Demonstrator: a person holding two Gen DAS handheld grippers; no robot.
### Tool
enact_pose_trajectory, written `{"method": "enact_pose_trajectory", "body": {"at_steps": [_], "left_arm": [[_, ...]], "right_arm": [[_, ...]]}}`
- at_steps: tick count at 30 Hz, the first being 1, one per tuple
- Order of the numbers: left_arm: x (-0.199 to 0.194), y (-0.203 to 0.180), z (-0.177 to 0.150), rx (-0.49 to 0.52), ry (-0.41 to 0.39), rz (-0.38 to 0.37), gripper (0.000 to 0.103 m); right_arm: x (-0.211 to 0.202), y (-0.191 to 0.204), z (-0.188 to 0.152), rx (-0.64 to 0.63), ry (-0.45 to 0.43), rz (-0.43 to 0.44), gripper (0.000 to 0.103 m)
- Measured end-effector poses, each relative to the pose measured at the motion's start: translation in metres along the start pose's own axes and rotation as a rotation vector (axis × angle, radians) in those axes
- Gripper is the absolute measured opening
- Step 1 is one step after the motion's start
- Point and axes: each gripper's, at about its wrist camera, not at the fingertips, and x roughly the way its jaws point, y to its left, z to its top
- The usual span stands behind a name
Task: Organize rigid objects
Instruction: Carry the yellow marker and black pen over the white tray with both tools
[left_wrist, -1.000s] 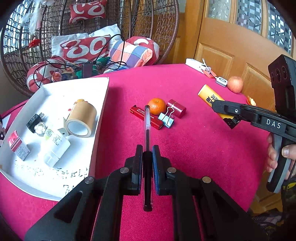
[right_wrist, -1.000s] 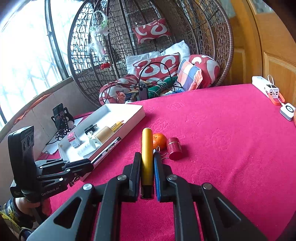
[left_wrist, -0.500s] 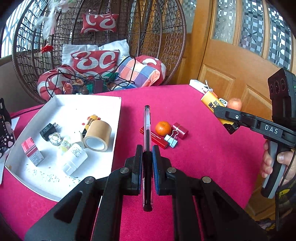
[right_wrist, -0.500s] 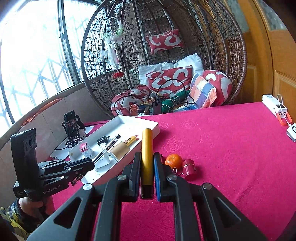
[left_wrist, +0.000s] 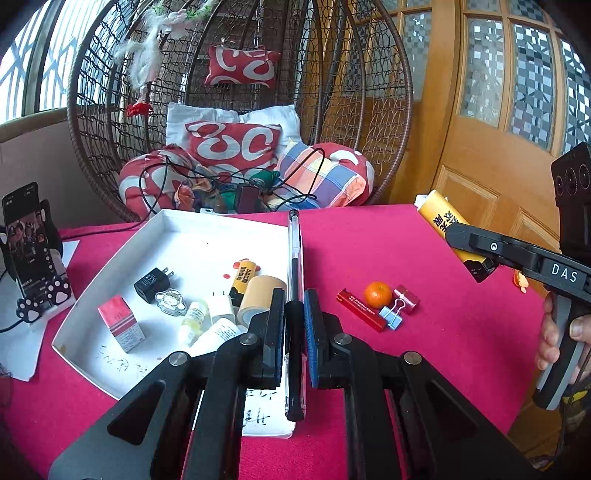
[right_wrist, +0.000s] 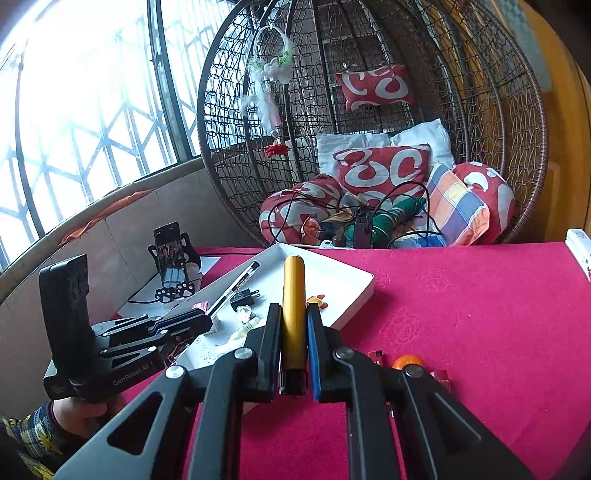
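My left gripper (left_wrist: 294, 310) is shut on a clear pen (left_wrist: 294, 251) with black ends, held above the right rim of the white tray (left_wrist: 177, 229). The tray holds a tape roll (left_wrist: 260, 295), a red box (left_wrist: 122, 326), a black plug (left_wrist: 153, 282) and small bottles. My right gripper (right_wrist: 294, 325) is shut on a yellow tube (right_wrist: 293, 291), raised over the red table near the tray's corner (right_wrist: 356, 291). Seen from the left wrist, the tube (left_wrist: 439, 219) is in the air at right. An orange (left_wrist: 377, 294), a red bar (left_wrist: 360, 308), a binder clip (left_wrist: 391, 318) and a red cylinder (left_wrist: 407, 299) lie on the cloth.
A phone on a paw stand (left_wrist: 29, 251) stands left of the tray. Behind the table is a wicker egg chair (left_wrist: 240, 92) full of cushions and cables. A wooden door (left_wrist: 498, 147) is at the right. A person's hand (left_wrist: 554, 332) grips the right handle.
Both grippers have lifted. The left one has carried the pen leftward, from the open cloth to above the tray's right rim. The right one has brought the tube closer to the tray.
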Motion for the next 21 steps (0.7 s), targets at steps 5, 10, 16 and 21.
{"method": "enact_pose_trajectory", "body": {"at_steps": [5,10,16,21], "left_arm": [[0.008,0.026,0.009,-0.04,-0.01,0.045,0.009],[0.025,0.055,0.028,-0.08,-0.023,0.103,0.009],[0.056,0.087,0.039,-0.164,0.015,0.124,0.009],[0.074,0.103,0.029,-0.241,0.053,0.141,0.009]], "right_arm": [[0.032,0.013,0.013,0.0,0.036,0.044,0.011],[0.074,0.02,0.018,0.057,0.083,0.077,0.011],[0.126,0.025,0.002,0.138,0.175,0.094,0.011],[0.153,0.029,-0.015,0.142,0.23,0.079,0.012]]}}
